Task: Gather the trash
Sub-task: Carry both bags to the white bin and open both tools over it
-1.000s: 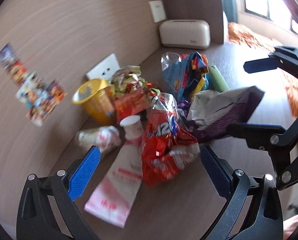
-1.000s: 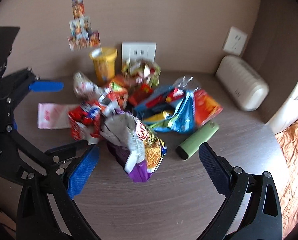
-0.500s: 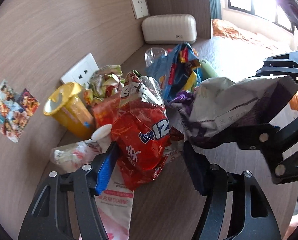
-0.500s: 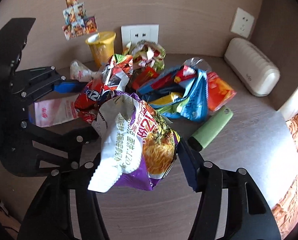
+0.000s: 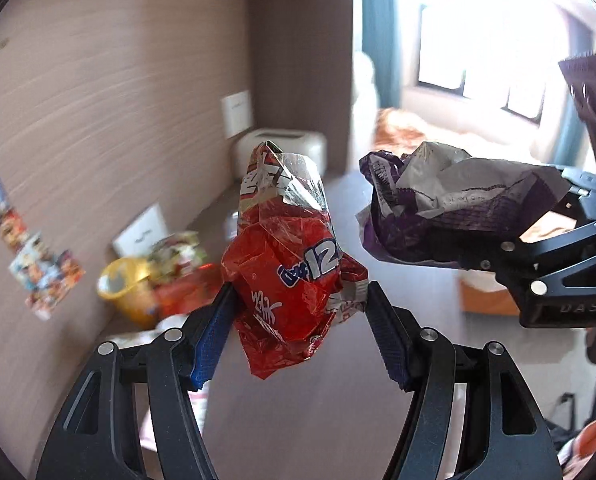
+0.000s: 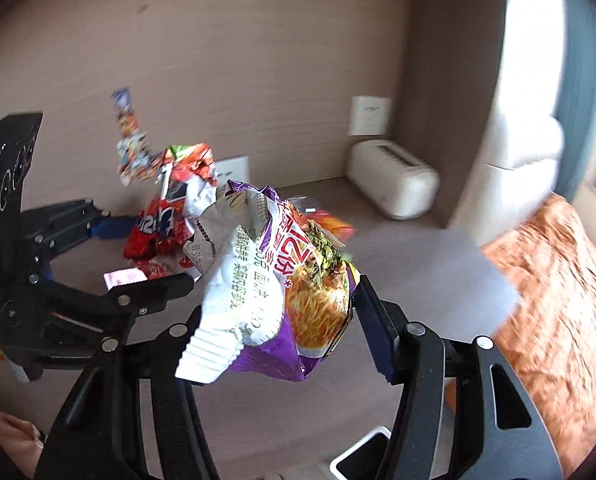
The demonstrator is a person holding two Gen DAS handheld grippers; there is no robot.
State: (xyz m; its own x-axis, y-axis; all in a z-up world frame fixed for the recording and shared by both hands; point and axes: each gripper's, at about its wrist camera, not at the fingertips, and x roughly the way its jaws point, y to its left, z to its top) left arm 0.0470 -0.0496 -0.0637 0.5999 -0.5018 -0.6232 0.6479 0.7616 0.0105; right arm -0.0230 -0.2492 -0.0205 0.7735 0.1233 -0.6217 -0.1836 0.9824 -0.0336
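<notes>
My left gripper [image 5: 298,336] is shut on a crumpled red snack bag [image 5: 289,276] and holds it in the air above the desk. My right gripper [image 6: 277,332] is shut on a purple and white noodle bag [image 6: 281,280], also lifted. In the left wrist view the purple bag [image 5: 450,208] hangs at the right in the right gripper. In the right wrist view the red bag [image 6: 165,216] shows at the left in the left gripper. More wrappers and a yellow cup [image 5: 129,292] lie on the desk by the wall, blurred.
A cream toaster-like box [image 6: 394,184] stands at the desk's back corner under a wall socket [image 6: 370,116]. An orange bedspread [image 6: 554,280] lies to the right. A white-rimmed bin edge [image 6: 362,456] shows at the bottom of the right wrist view. Stickers [image 5: 33,256] are on the wall.
Both grippers closed on their bags and lifted them up and away from the pile. The views tilted up toward the wall and window.
</notes>
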